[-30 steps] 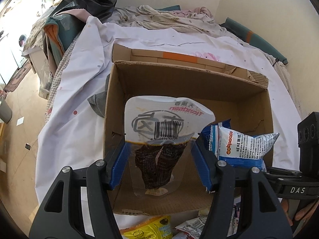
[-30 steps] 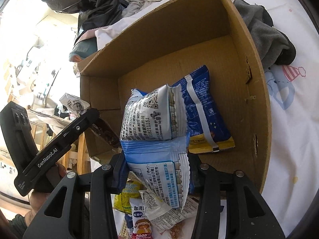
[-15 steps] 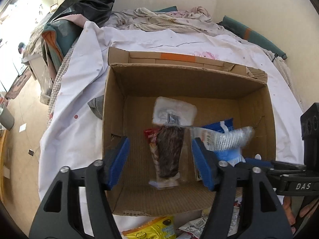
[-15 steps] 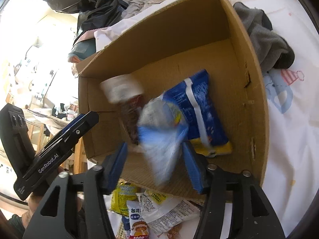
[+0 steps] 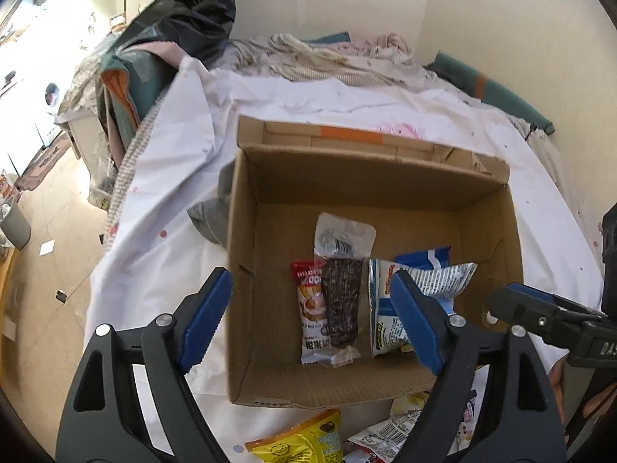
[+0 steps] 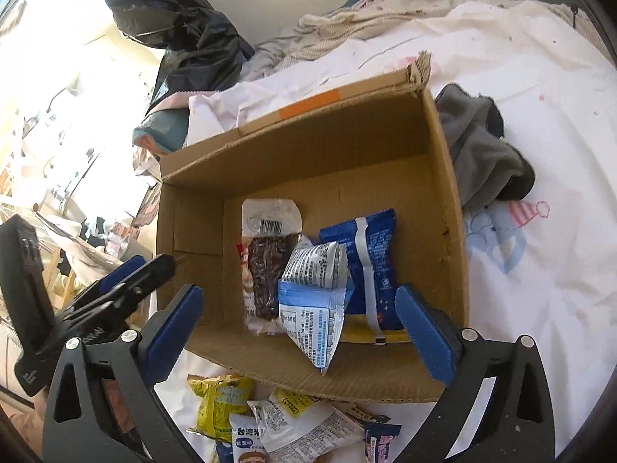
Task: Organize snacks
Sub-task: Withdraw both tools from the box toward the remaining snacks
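Both tongs, left (image 5: pixel 312 324) and right (image 6: pixel 299 332), gape empty above the cardboard box (image 6: pixel 308 146), loose packets (image 6: pixel 293 420) partly cut off below

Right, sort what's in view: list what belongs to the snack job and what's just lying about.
Job:
cardboard box
dark snack pouch
light blue packet
dark blue packet
loose snack pile
left hand-held gripper, open
right hand-held gripper, open

Lying about:
grey cloth
black bag
rumpled bedding

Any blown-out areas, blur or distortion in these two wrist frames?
Left wrist: window side at upper left washed out, fisheye bends the cardboard box walls, packets inside sharp. Right wrist: left side heavily overexposed, dark vignette at corners, cardboard box and snacks in focus.
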The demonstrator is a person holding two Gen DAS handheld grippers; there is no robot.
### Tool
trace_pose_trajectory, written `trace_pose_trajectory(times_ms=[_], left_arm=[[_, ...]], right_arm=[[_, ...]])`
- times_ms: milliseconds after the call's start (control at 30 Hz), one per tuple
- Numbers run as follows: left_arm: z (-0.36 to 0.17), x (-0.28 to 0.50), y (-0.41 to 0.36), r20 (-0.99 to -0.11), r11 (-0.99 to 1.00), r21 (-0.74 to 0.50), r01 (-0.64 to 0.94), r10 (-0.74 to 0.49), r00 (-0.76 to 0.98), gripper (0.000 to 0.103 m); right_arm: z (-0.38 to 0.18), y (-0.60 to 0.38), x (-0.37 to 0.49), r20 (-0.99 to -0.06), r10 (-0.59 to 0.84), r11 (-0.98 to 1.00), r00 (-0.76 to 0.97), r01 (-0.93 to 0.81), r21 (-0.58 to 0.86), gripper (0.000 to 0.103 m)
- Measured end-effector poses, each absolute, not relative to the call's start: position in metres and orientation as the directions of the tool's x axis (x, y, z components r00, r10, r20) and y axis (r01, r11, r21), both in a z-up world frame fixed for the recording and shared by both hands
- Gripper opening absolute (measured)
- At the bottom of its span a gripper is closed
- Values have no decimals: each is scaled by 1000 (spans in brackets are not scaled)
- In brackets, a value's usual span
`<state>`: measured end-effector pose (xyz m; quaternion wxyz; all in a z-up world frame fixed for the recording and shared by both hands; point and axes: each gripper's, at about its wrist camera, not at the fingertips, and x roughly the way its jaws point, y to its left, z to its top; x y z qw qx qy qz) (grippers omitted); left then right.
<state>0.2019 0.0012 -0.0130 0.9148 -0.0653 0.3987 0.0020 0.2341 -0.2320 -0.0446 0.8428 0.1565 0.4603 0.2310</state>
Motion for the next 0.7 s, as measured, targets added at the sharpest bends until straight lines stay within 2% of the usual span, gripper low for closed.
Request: trace_pose_trajectory(times_ms=[700], left_arm=[[-5,135,14,-741,990,-93,-105,2,672,82]], right_arm=[[-23,-253,181,-688,503,860,523,-225,458,102]])
